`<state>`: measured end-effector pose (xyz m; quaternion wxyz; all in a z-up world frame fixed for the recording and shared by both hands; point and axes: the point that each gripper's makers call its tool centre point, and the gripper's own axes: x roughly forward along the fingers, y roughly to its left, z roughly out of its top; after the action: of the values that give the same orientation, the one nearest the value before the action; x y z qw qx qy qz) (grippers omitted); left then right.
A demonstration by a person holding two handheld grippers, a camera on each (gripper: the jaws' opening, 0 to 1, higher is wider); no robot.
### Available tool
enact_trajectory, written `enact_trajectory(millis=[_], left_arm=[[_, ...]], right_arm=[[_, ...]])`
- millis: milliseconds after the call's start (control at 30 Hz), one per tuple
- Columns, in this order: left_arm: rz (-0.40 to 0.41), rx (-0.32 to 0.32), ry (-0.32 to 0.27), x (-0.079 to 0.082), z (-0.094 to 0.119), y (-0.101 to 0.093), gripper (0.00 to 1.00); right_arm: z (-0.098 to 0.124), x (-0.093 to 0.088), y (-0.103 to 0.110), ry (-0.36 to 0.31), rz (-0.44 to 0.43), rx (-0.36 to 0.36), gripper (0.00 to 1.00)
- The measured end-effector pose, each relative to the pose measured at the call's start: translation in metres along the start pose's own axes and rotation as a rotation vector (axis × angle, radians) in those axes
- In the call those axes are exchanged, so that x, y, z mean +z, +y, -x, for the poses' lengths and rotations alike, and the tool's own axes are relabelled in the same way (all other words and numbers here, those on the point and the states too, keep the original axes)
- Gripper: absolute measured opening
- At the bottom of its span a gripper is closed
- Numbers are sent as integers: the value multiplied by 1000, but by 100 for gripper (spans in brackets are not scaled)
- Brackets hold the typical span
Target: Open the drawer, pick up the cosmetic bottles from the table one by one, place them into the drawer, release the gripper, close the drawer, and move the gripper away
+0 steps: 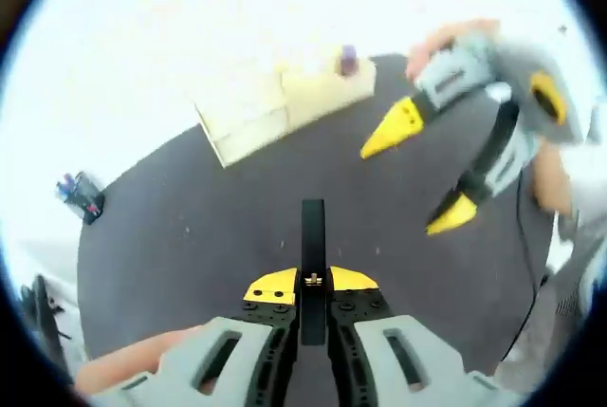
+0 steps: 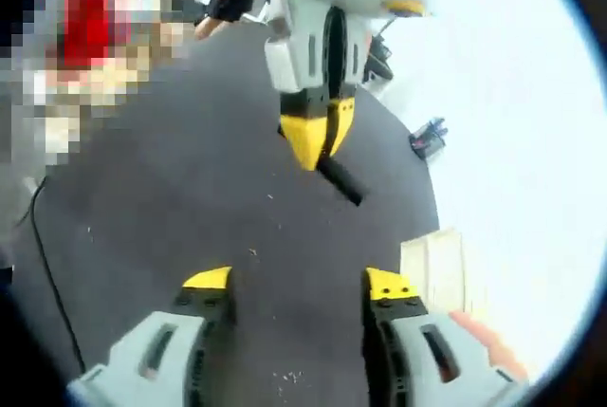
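Two grippers over your dark round table. Left gripper — jaws clenched on a slim black cosmetic bottle; carrying step, so you next need the pale wooden drawer unit ahead. Right gripper — jaws spread, empty. The left gripper view alone gives you a purple-capped bottle atop the unit.

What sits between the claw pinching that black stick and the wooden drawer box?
In the left gripper view, only bare dark tabletop lies between the left claw, shut on a slim black stick, and the pale wooden drawer box.
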<state>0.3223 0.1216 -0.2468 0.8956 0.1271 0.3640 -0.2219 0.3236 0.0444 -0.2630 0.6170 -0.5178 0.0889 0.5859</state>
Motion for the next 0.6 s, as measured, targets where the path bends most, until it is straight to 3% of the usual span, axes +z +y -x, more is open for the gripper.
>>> enact_trajectory(millis=[100,300,400,600], left_arm=[[55,12,-35,8,7,-4,6],[81,45,-36,11,25,-11,6],[115,28,-64,18,34,-17,6],[170,114,-60,32,43,-4,6]], right_arm=[[-1,-6,-5,16,5,-17,60],[-1,-21,-4,51,-8,-16,60],[0,-28,1,77,3,3,59],[8,-36,-3,90,-25,-23,61]])
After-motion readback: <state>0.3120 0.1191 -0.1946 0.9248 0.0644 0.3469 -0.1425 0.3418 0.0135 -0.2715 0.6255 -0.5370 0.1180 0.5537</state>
